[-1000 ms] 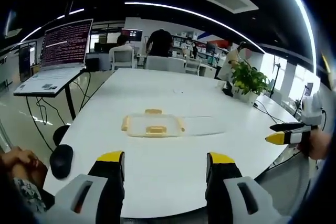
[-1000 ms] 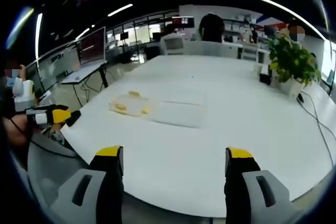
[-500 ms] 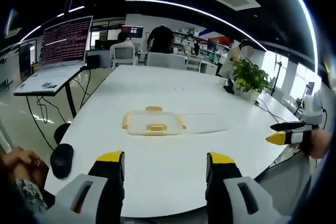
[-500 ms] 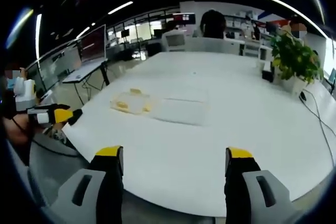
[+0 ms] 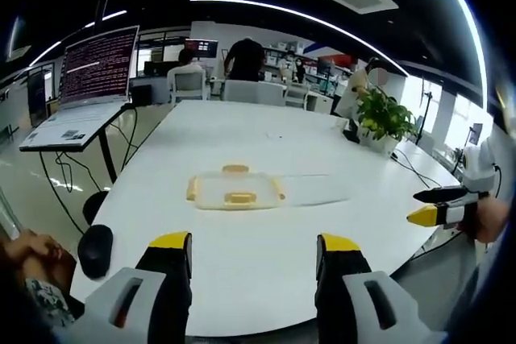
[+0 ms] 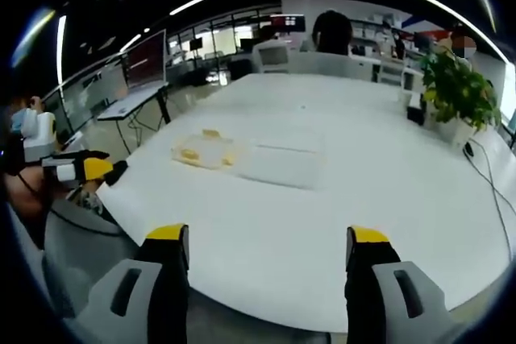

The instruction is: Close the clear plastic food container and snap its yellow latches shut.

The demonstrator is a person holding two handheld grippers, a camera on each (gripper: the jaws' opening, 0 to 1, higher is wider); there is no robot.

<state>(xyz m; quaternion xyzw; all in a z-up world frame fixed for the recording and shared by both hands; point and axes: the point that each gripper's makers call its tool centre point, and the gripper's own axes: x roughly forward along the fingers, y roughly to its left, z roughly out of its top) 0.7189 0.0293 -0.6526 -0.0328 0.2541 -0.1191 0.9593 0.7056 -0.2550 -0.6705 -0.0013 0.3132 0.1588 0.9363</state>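
On the white bench [image 5: 266, 138] we see the clear container [image 5: 235, 192] with its yellow latches [image 5: 239, 197] lying open, its clear lid [image 5: 310, 189] spread flat on the bench beside it. Our left tongs [image 5: 253, 247] hang spread and empty over the near edge, well apart from the container. Our right tongs [image 6: 268, 241] are likewise spread wide, holding nothing, with the container [image 6: 203, 151] far ahead to the left.

The left gripper view looks from the near edge of the white table [image 5: 242, 279] out across it, well back from the clear container [image 5: 235, 191]. The right gripper view looks from further right along the same edge, facing left and far. Both share the table [image 6: 339, 199], the container [image 6: 203, 153] and the potted plant [image 5: 383, 118] [image 6: 455, 90].
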